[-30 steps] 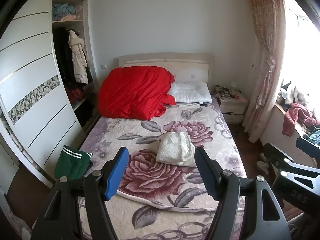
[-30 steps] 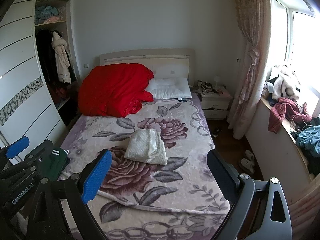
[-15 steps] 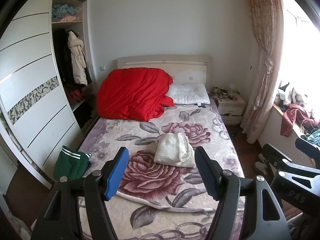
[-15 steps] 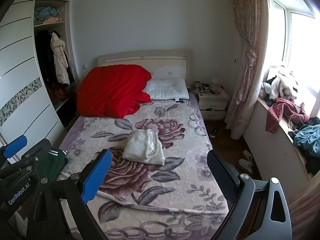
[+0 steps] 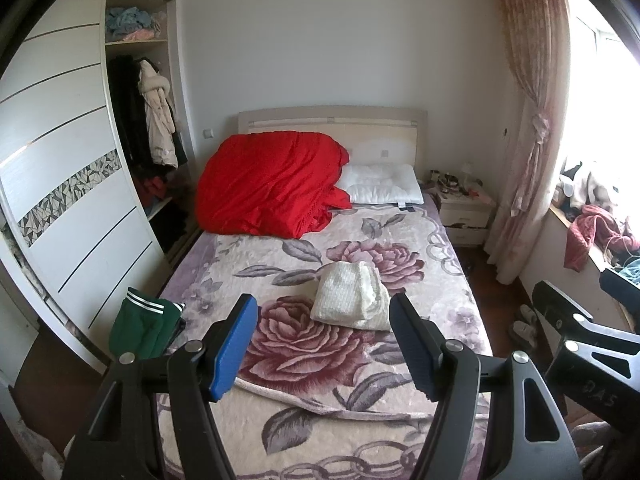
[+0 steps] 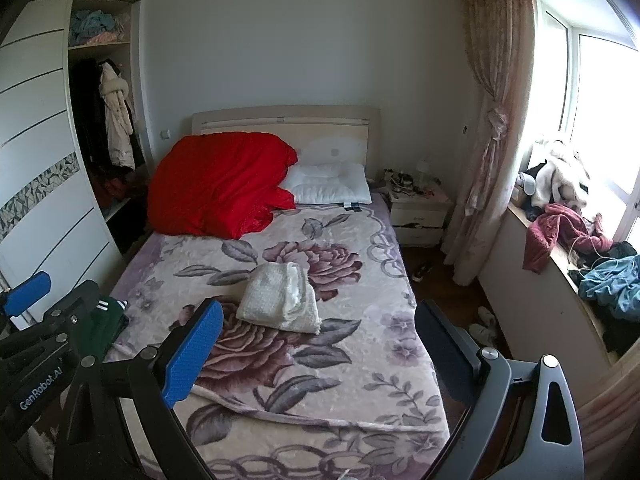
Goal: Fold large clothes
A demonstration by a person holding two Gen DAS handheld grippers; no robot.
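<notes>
Cream garment folded on bed

You see a white waffle-textured knit garment at twelve o'clock on the plush floral blanket; the red quilt looks satiny.

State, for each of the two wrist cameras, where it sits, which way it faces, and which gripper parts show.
Left wrist: behind the open left gripper, facing the bed's headboard; the right gripper's frame shows at right.
Right wrist: behind the open right gripper, facing likewise; the left gripper shows at lower left.
Shared: white folded garment, red quilt, green garment.
</notes>
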